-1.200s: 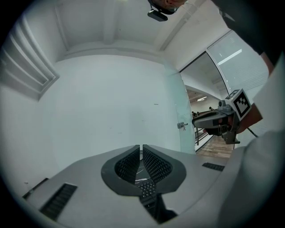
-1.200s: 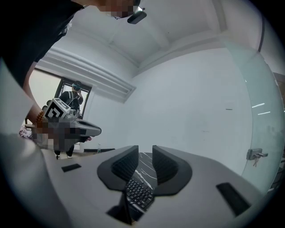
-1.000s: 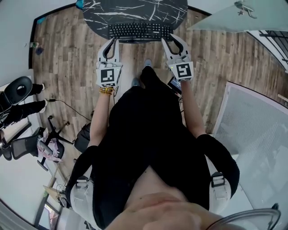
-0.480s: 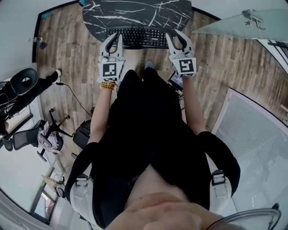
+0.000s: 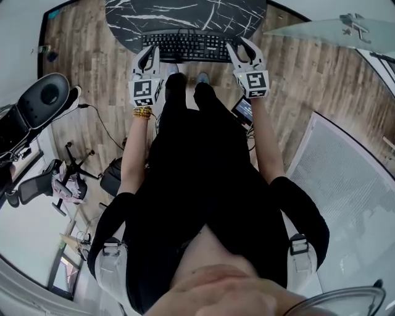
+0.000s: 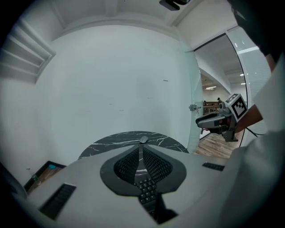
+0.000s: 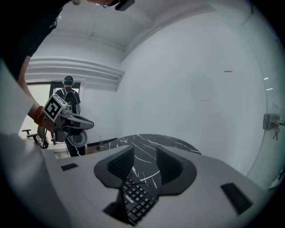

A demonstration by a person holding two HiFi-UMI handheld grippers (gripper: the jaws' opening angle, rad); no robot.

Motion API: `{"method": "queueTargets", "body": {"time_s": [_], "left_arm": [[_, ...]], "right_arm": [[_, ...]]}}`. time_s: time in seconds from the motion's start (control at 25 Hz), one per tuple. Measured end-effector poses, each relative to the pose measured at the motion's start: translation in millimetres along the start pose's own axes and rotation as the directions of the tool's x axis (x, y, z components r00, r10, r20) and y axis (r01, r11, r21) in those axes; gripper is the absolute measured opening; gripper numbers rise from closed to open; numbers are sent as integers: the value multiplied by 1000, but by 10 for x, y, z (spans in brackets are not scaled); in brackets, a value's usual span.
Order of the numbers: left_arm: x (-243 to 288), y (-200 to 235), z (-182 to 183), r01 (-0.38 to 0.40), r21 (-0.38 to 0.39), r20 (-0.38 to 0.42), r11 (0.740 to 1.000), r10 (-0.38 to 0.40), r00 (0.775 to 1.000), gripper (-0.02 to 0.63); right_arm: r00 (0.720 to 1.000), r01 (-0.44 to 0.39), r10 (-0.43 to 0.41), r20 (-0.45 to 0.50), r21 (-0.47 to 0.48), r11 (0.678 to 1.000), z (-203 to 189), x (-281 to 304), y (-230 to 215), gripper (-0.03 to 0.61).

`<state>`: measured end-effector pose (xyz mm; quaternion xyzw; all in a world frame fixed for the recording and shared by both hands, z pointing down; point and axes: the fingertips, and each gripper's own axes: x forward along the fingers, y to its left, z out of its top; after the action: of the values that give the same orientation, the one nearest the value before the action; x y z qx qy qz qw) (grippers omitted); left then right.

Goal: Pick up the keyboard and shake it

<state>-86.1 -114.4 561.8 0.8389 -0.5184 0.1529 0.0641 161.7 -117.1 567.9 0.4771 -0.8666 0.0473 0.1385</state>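
The keyboard (image 5: 183, 47) sits at the top centre of the head view. It looks to be lying flat along the near edge of the black marble tabletop (image 5: 185, 15), not up in the air.

Over on the left, the left hand-held gripper (image 6: 142, 152) has its jaws drawn right together, with a thin strip of keys wedged in the slit between them, so it has the keyboard's left end pinched.

Now the right side. The right hand-held gripper (image 7: 144, 155) has its jaws standing apart, and they have just been opening. The keyboard's right end lies between them low in that frame, but the pads are clear of it (marble shows through the gap above the keys).

So where does the task stand? One end is gripped, one is let go, and the keyboard is down on the tabletop, so nothing is being shaken right now. I judge this to be a set-down, with the left grip the only thing left to release. If a shake is still owed, the right jaws must close again and both ends must lift.
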Motion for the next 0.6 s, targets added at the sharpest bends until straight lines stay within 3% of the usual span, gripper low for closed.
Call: {"method": "queueTargets", "body": {"time_s": [0.12, 0.24, 0.32, 0.44, 0.6], "left_arm": [[61, 186, -261, -9, -60, -52, 998, 6, 999, 18], [143, 348, -564, -4, -125, -122, 992, -12, 993, 86], [207, 469, -798, -11, -170, -172, 985, -19, 985, 95], [265, 644, -1192, -53, -233, -250, 971, -7, 968, 116], [349, 843, -1668, -114, -276, -344, 955, 13, 939, 130]], "right_arm": [[998, -9, 11, -62, 44, 999, -272, 102, -34, 169], [993, -6, 18, -119, 100, 995, -554, 191, -90, 187], [989, 12, 13, -146, 170, 985, -752, 244, -159, 193], [983, 80, -19, -182, 333, 940, -1099, 272, -298, 201], [959, 159, -42, -280, 410, 898, -1599, 323, -384, 209]]}}
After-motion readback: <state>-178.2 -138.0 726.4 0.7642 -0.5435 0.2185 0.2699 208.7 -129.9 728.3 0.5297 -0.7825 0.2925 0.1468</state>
